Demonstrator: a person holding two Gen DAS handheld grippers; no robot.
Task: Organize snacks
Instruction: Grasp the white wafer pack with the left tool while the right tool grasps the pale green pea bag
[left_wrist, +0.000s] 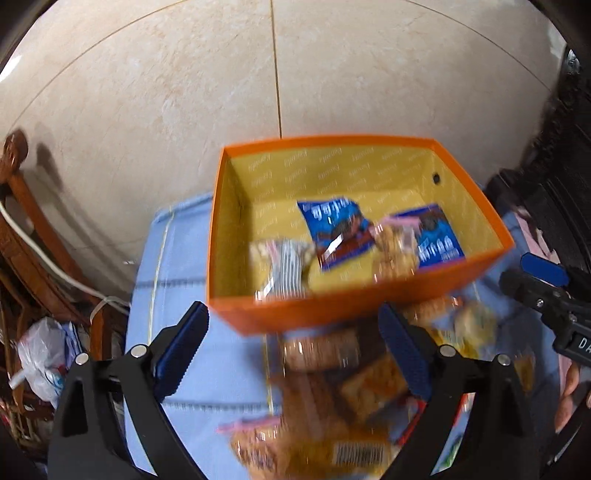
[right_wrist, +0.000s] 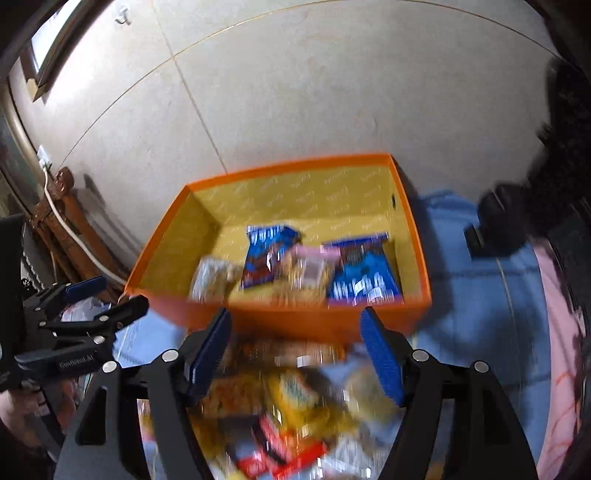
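An orange box (left_wrist: 295, 314) with a yellow inside stands on a blue cloth; it also shows in the right wrist view (right_wrist: 295, 321). In it lie two blue snack packs (left_wrist: 332, 229) (right_wrist: 364, 273), a clear bag of cookies (left_wrist: 393, 251) and a striped pack (left_wrist: 284, 269). A blurred pile of snack packs (left_wrist: 332, 398) (right_wrist: 295, 406) lies in front of the box. My left gripper (left_wrist: 293, 354) is open and empty above the pile. My right gripper (right_wrist: 295, 354) is open and empty above the pile; it also shows in the left wrist view (left_wrist: 532, 280).
The blue cloth (left_wrist: 184, 288) covers the surface. A beige tiled wall (left_wrist: 184, 92) is behind the box. A wooden chair (left_wrist: 29, 229) with a white cable and a plastic bag (left_wrist: 44, 362) stands at the left. A pink cloth (right_wrist: 561, 332) lies at the right.
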